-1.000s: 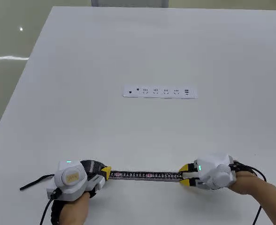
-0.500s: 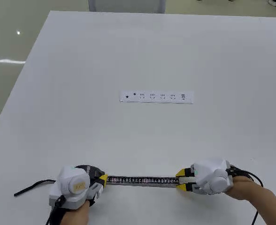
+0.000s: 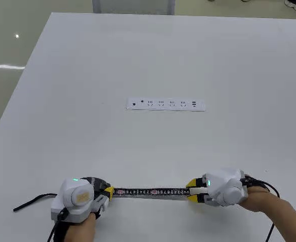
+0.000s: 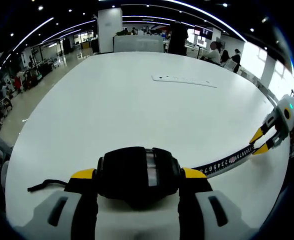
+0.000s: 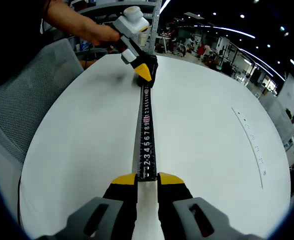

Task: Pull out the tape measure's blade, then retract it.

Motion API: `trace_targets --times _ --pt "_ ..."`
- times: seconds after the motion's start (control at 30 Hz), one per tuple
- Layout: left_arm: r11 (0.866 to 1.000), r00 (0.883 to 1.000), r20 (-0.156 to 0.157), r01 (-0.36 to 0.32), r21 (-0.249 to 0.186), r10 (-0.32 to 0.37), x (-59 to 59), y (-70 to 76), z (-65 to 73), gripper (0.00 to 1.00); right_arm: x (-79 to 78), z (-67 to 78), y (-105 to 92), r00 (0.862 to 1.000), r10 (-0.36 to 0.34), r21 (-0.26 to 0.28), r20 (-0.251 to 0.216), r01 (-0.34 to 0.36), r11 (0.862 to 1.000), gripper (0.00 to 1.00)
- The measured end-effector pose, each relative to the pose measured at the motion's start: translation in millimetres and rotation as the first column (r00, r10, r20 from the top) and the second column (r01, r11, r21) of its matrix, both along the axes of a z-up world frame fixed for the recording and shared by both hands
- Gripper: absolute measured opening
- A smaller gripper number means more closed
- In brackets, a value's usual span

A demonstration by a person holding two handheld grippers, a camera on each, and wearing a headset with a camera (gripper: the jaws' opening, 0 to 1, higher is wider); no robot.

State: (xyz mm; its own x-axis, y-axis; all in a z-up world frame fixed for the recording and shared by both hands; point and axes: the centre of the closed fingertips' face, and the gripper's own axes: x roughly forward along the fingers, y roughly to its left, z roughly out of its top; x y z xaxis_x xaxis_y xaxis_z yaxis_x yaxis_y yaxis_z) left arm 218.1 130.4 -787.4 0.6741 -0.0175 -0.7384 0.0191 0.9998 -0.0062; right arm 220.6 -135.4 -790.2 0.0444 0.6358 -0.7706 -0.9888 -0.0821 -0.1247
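White table [image 3: 138, 60], left tongs [image 3: 107, 192] clamped on tape measure [image 4: 137, 175], right tongs [image 5: 147, 179] clamped on blade [image 5: 146, 135]

You have a white power strip [image 3: 166, 105] lying flat near the middle of the white surface [image 3: 138, 55]. A grey mesh chair [image 5: 32, 95] stands beside its edge.

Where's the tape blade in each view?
Head view: blade low centre, stretched between left gripper and right gripper.
Left gripper view: blade lower right, running from the black case toward the right edge.
Right gripper view: blade straight up the middle from the jaws.
Shared landmark: white power strip.
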Motion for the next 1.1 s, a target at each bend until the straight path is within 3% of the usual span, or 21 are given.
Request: trace_targets --times 0.53,1.1 --pt "0.999 0.999 -0.029 0.017 -0.045 -0.019 -5.3 0.6 0.1 0.6 -1.9 3.1 0.0 1.0 0.011 0.0 0.004 -0.011 1.0 0.14" --pt "0.997 0.999 -0.039 0.025 -0.074 -0.027 -3.7 1.4 0.2 0.6 -0.7 6.1 2.2 1.0 0.018 0.001 0.008 -0.018 1.0 0.14"
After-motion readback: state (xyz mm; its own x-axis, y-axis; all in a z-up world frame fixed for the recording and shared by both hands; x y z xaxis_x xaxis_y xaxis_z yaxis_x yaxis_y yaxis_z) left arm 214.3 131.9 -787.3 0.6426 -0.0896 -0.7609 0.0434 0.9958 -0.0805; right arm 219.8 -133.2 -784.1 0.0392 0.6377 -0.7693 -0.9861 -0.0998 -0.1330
